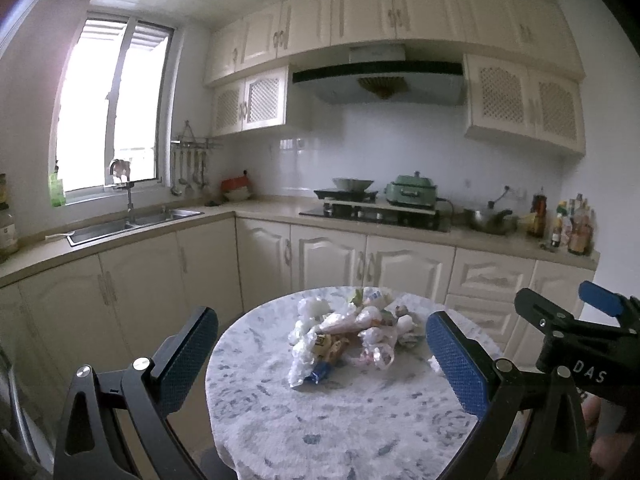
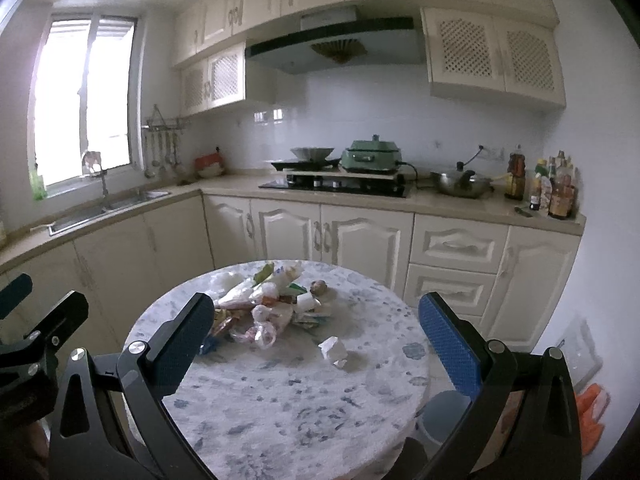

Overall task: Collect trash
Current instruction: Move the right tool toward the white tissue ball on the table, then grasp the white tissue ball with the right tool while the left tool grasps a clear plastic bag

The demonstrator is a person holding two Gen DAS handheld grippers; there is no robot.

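A pile of trash [image 1: 348, 336], crumpled plastic bags, snack wrappers and tissue, lies on the far half of a round table with a blue-speckled white cloth [image 1: 320, 420]. The pile also shows in the right wrist view [image 2: 264, 308], with one loose white crumpled piece [image 2: 334, 352] lying apart to its right. My left gripper [image 1: 320, 364] is open and empty, held above the near side of the table short of the pile. My right gripper [image 2: 316, 344] is open and empty too, and it shows at the right edge of the left wrist view [image 1: 576, 320].
Cream kitchen cabinets run along the back with a sink [image 1: 132, 224] at the left and a stove [image 1: 376, 212] with a green cooker [image 1: 412, 192]. Bottles [image 2: 552, 188] stand at the counter's right end. A grey bin [image 2: 444, 416] stands by the table's right side.
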